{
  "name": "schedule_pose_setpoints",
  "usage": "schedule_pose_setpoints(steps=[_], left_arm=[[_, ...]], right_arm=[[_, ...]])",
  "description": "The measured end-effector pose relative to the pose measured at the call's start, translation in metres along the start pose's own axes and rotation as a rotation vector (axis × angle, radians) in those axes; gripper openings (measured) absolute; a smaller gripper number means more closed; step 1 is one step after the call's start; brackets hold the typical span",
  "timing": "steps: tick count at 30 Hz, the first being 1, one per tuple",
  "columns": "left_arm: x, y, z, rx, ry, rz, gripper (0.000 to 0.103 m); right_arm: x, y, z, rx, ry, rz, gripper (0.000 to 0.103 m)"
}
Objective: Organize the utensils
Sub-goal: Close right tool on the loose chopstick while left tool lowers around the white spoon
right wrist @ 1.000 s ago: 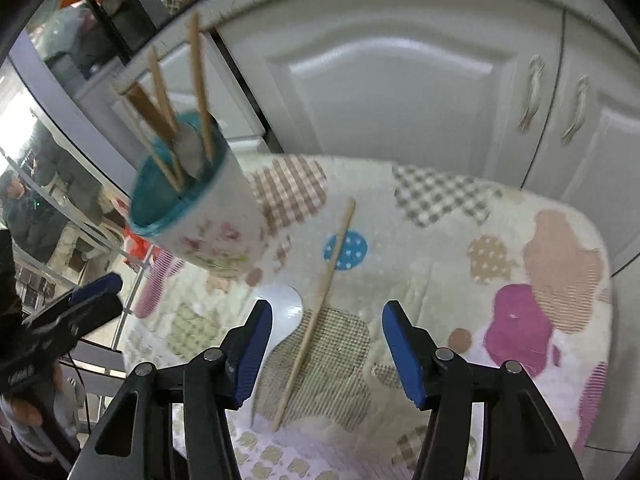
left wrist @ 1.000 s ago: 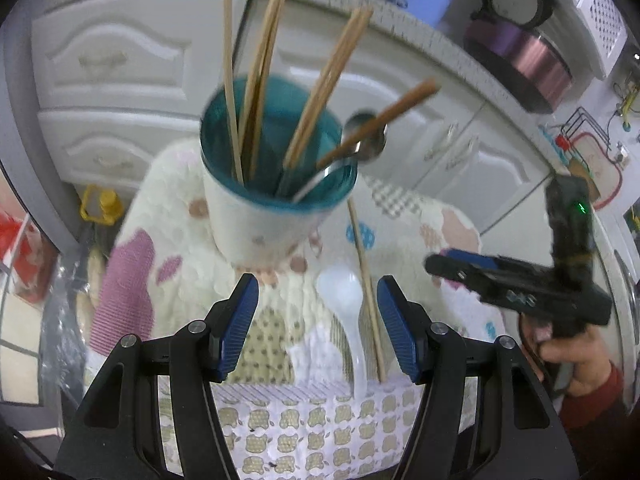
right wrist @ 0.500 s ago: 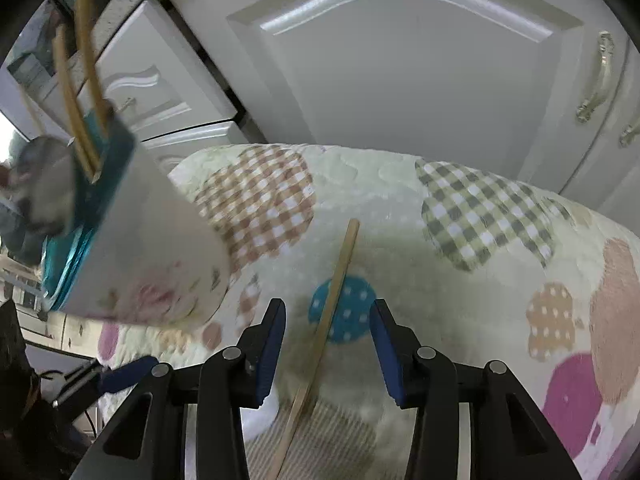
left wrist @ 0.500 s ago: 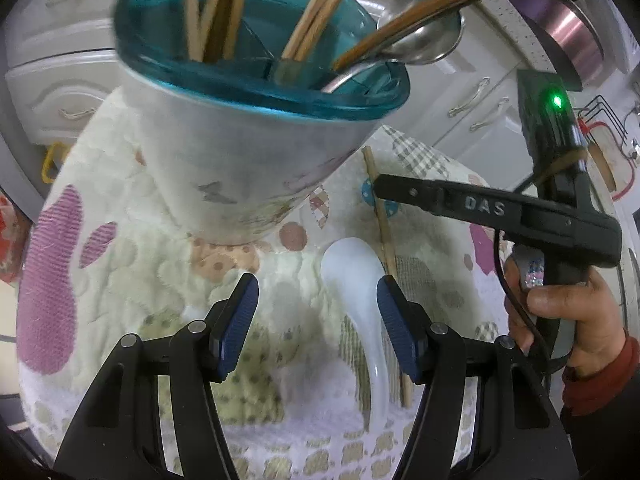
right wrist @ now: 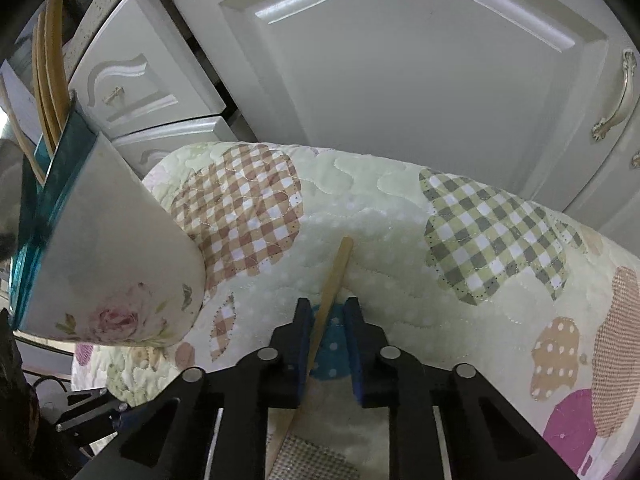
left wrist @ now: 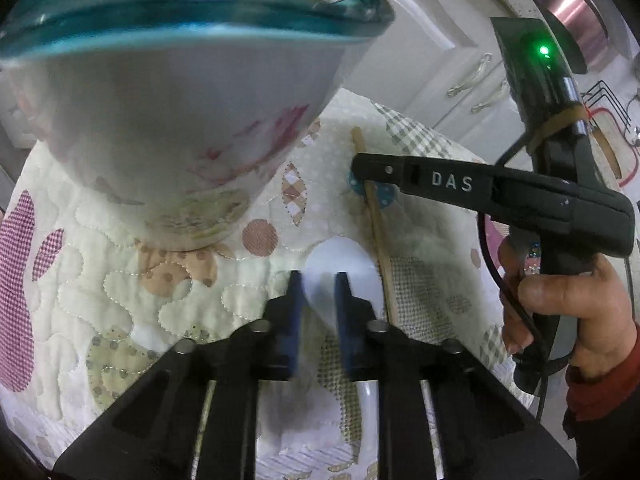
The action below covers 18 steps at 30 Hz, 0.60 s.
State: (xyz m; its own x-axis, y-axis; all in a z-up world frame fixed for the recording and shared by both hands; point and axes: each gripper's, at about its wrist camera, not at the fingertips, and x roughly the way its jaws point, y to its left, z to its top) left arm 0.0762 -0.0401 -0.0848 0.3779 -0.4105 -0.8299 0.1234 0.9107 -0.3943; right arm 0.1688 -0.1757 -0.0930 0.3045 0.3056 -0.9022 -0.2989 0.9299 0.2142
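A white floral cup [left wrist: 180, 120] with a teal inside stands on the quilted cloth [left wrist: 100, 280] and holds several chopsticks and a metal spoon. In front of it lie a white plastic spoon [left wrist: 340, 256] and a wooden chopstick [left wrist: 380, 232]. My left gripper [left wrist: 319, 308] is low over the spoon, its jaws closing on the spoon's neck. In the right wrist view my right gripper [right wrist: 328, 320] straddles the chopstick [right wrist: 340, 264]. Its jaws are closing, with a gap still showing beside the right pad. The cup [right wrist: 100, 260] is to its left.
White cabinet doors [right wrist: 400, 80] and drawers stand right behind the cloth [right wrist: 400, 220]. A person's hand [left wrist: 572, 312] in a red sleeve holds the right gripper [left wrist: 360, 172] just right of my left one. A metal pot [left wrist: 568, 0] sits on the counter above.
Both grippers came down close to the cloth. The left jaws narrowed from wide to tight around the white spoon. The right jaws narrowed around the chopstick. The cup now looms larger.
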Motion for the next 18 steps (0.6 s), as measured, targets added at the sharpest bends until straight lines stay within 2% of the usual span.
schedule_pose_setpoints(steps=[5,13,17,18], left_arm=[[-0.01,0.011,-0.004,-0.04,0.0,-0.005,0.008],[-0.046,0.028,-0.035,-0.047,-0.004,0.041,0.007],[-0.053,0.034,-0.048,-0.025,0.005,0.062,0.008],[-0.052,0.034,-0.048,-0.018,0.009,0.063,0.011]], right_arm=[[0.002,0.009,-0.006,-0.032,0.028,0.014,0.008],[-0.018,0.012,-0.057,-0.087,0.101,0.073,0.006],[-0.027,0.009,-0.077,-0.075,0.119,0.093,0.006],[-0.029,0.009,-0.078,-0.071,0.115,0.088,0.007]])
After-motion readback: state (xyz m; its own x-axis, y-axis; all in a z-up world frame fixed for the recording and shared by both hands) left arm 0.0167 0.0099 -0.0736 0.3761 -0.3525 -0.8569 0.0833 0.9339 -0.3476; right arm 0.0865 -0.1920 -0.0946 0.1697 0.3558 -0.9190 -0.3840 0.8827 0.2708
